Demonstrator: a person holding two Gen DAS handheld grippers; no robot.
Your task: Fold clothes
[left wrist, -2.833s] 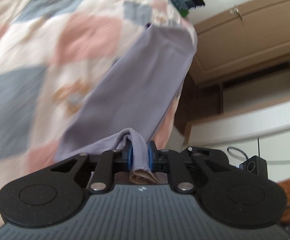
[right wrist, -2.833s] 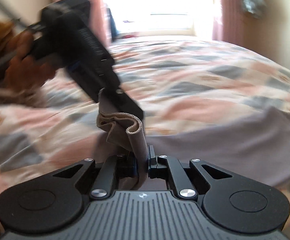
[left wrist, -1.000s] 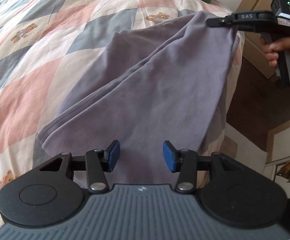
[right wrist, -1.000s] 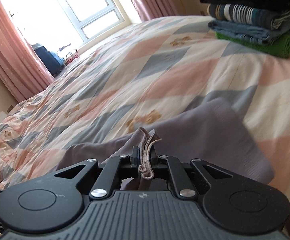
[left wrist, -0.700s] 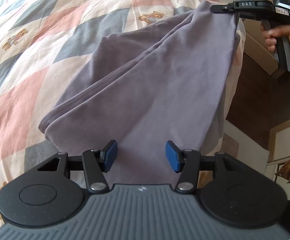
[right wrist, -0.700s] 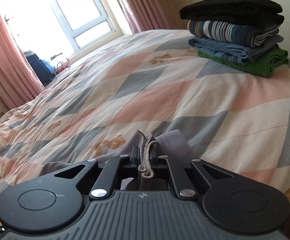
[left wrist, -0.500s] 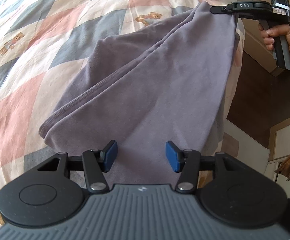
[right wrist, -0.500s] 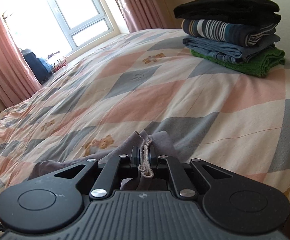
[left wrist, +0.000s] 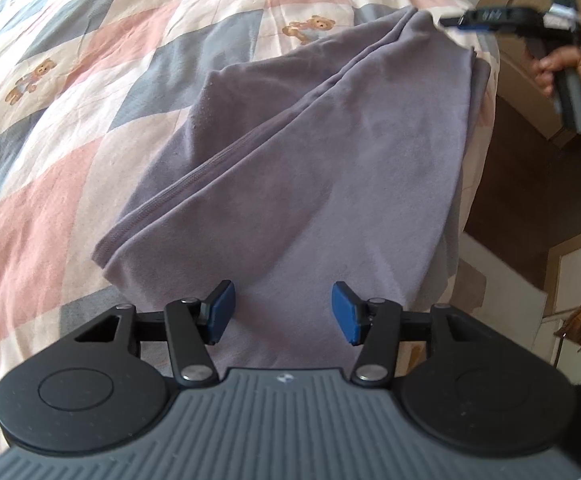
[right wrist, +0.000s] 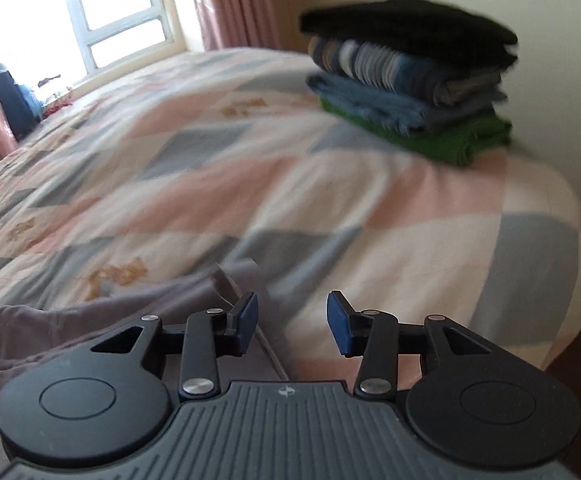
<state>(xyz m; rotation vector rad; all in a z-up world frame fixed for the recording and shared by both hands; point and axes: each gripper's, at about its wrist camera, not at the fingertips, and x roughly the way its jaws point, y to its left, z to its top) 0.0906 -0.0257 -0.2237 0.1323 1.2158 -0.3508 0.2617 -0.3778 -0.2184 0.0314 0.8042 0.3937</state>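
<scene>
Checked bedding covers the bed (left wrist: pixel 102 52), and the grey-purple garment (left wrist: pixel 310 168) lies along its near edge, doubled lengthwise, with one side draped over the edge. A stack of folded clothes (right wrist: pixel 410 76) sits at the far corner. Both the left tongs (left wrist: pixel 282 312) and the right tongs (right wrist: pixel 292 320) stand wide and hold nothing; risk: the overhanging side may drag the garment off the bed, or a one-layer grasp may open the fold.

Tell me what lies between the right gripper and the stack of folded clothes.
In the right wrist view, beyond the open right gripper come the edge of the grey garment, then bare patchwork quilt up to the stack of folded clothes.
</scene>
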